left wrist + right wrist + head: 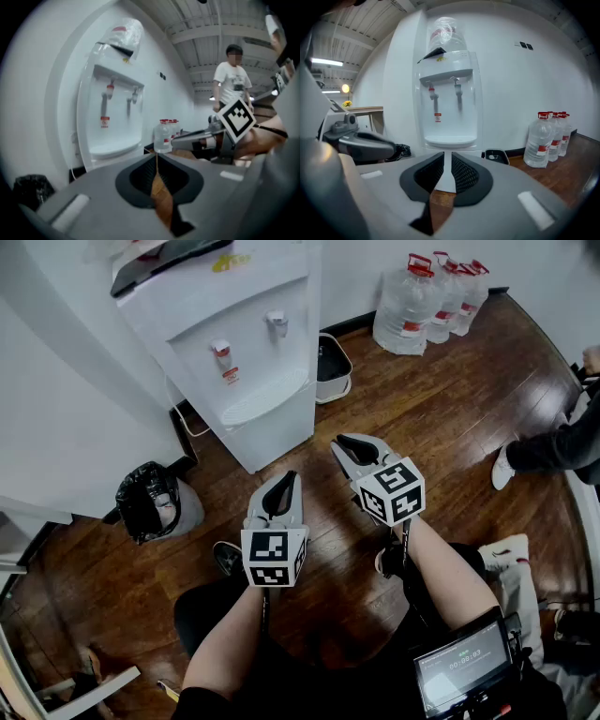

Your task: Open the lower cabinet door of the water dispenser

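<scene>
White boxy dispenser (246, 352), door (281, 432) shut; black-bagged bin (150, 504) left of it, clear jugs (427, 301) right. Left tongs (156, 157) together; right tongs (444, 158) barely apart, empty.

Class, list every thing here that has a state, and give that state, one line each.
Lower cabinet door: shut.
Left gripper: jaws shut, empty.
Right gripper: jaws a slit apart, empty.
Water bottles: upright, capped.
</scene>
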Available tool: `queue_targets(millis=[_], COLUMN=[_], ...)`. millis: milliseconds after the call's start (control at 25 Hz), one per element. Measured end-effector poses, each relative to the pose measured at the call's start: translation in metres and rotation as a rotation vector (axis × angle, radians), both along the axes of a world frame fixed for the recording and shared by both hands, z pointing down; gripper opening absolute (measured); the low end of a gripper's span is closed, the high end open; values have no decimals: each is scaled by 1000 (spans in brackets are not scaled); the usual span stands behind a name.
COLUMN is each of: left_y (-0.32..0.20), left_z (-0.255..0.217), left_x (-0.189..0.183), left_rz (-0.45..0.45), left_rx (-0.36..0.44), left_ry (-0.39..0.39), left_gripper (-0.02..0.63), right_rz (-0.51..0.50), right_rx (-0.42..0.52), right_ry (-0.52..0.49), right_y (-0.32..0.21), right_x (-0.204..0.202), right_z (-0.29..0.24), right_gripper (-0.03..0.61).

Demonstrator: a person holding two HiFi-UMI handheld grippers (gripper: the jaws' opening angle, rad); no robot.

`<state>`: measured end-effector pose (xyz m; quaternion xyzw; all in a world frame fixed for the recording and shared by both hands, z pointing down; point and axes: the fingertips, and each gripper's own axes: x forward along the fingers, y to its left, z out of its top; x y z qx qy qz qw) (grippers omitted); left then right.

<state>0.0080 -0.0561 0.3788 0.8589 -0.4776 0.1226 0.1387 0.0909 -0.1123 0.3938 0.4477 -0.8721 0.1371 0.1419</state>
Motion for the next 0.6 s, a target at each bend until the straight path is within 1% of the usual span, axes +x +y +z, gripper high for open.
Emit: queue_targets(millis=[40, 120, 160, 200, 280, 360, 480, 600], left_y=[-7, -23, -32, -40, -55, -67, -84, -99], left_z=[1, -2, -5, -9, -11, -1, 28, 58], left_x=[2, 10, 15, 19, 21, 17, 8, 9], left_rz=[-12, -29, -30, -28, -26, -39, -69, -59], left_rx=[-43, -104, -114, -113, -98, -98, -146, -191], left_ry=[52, 148, 182, 200, 189, 143, 84, 29], left_gripper=[31, 31, 31, 35, 41, 55, 55, 55], right_rz=[-11, -43, -62, -76, -81, -78, -50, -28], right_rx=[9, 18, 16, 14, 14, 6, -39, -99], right_ry=[25, 72, 87, 95, 106, 129, 127, 88], right_y=[-8, -22, -28, -33, -42, -50, -66, -89], right_x=[0, 0, 0, 0, 3, 11, 27, 36], right_z=[2, 6, 8, 11, 17, 30, 52, 67], right_gripper=[58, 57, 57, 57, 55, 55, 43, 38])
